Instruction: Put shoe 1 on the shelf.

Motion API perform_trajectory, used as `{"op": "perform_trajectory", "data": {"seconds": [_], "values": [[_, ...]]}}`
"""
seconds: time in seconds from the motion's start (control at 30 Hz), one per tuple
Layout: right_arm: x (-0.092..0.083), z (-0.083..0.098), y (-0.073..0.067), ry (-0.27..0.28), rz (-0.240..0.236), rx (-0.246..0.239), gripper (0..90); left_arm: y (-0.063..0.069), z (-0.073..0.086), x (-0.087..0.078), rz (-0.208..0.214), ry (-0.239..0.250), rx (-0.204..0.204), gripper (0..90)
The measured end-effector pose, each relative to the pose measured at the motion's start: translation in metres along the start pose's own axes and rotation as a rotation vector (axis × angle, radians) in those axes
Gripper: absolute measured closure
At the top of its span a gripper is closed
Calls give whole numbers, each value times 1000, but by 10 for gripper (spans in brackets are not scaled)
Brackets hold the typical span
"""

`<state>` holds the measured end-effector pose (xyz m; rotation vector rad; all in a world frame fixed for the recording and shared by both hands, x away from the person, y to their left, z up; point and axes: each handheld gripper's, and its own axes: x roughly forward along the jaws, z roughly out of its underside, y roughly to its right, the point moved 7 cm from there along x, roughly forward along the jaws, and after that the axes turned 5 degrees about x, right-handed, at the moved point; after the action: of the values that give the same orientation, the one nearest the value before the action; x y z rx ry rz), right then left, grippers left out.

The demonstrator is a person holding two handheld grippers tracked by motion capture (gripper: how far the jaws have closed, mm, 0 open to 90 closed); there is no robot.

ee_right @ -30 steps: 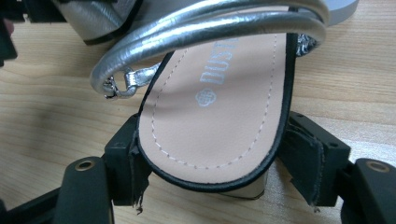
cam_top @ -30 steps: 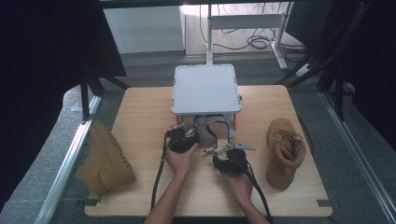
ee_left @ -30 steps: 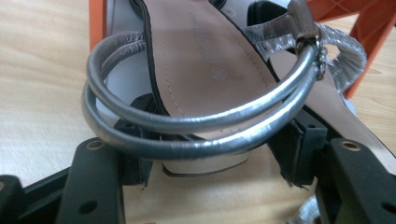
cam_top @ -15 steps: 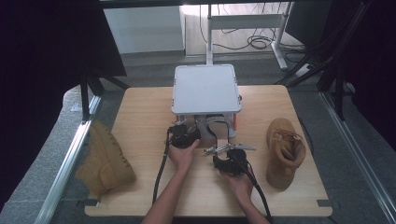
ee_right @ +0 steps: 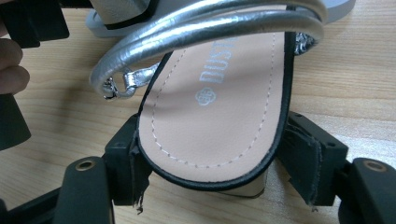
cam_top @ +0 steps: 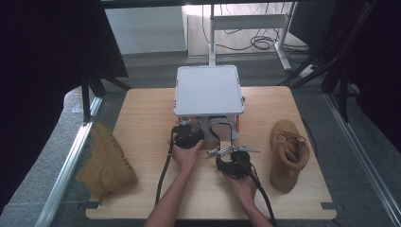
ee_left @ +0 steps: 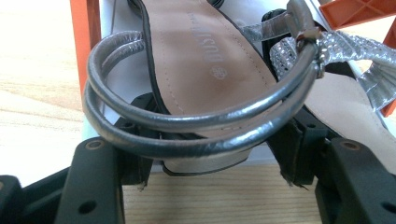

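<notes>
Nothing has moved since earlier; each hand-held gripper, left (cam_top: 189, 137) and right (cam_top: 232, 163), clasps one silver sandal's heel (ee_left: 205, 161) (ee_right: 210, 140), jaws wide, soles running lengthwise away towards the rack (cam_top: 208, 90) on the worktop (cam_top: 142, 123).

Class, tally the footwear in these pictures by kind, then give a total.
Tan boots: 2, one at the table's left edge, one on the right
Silver-strapped sandals: 2, one at the left gripper, one at the right gripper
Total: 4
</notes>
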<state>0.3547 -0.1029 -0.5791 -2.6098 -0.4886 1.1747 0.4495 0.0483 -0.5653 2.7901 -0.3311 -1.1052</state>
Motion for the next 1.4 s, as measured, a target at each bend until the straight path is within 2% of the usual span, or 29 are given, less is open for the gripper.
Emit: {"op": "perform_trajectory", "data": {"seconds": [0.37,0.93,1.4], "values": [[0,-1,0,-2,4,2,314,1,0,1,-12,-8,15,383],[1,-12,1,-15,-33,78,326,1,1,1,-9,-16,19,381],[5,-23,1,-22,-32,102,333,1,2,1,-5,-13,21,381]]}}
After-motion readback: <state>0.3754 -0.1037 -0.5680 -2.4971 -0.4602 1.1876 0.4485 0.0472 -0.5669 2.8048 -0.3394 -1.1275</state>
